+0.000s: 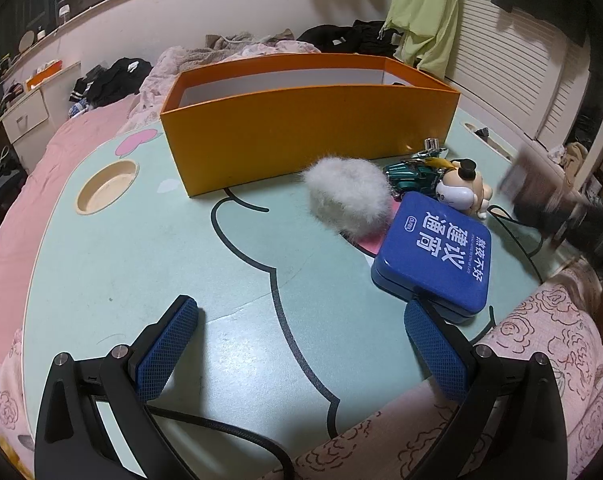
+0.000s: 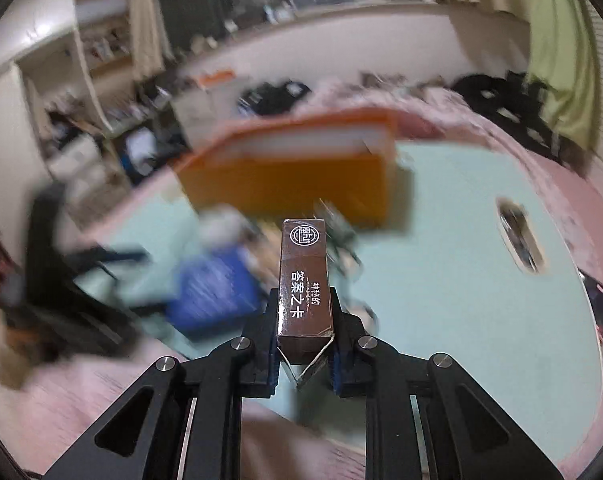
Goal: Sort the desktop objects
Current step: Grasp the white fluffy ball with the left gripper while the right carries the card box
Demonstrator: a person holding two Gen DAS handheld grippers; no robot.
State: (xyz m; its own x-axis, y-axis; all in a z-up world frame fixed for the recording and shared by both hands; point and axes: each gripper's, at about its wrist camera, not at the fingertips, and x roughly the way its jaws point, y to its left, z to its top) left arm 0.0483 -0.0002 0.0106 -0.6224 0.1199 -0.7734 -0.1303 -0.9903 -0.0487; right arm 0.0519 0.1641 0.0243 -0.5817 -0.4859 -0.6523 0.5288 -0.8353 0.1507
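My right gripper [image 2: 304, 300] is shut on a brown card box [image 2: 304, 280] with white Chinese print and holds it above the table; the view behind it is motion-blurred. It shows blurred at the right of the left wrist view [image 1: 541, 196]. My left gripper [image 1: 301, 320] is open and empty, low over the table [image 1: 141, 264]. Its right finger [image 1: 433, 344] is close to a blue tin [image 1: 437, 252]. Behind the tin lie a white fluffy ball [image 1: 347, 196], a green toy car [image 1: 411, 174] and a small dog figurine [image 1: 463, 188]. An open orange box [image 1: 301, 128] stands behind them.
The table is a mint-green lap table with a cartoon print and a round cup recess [image 1: 106, 186] at left. It rests on a pink bed with clothes piled at the back. A black cable [image 1: 221, 426] runs along the near edge.
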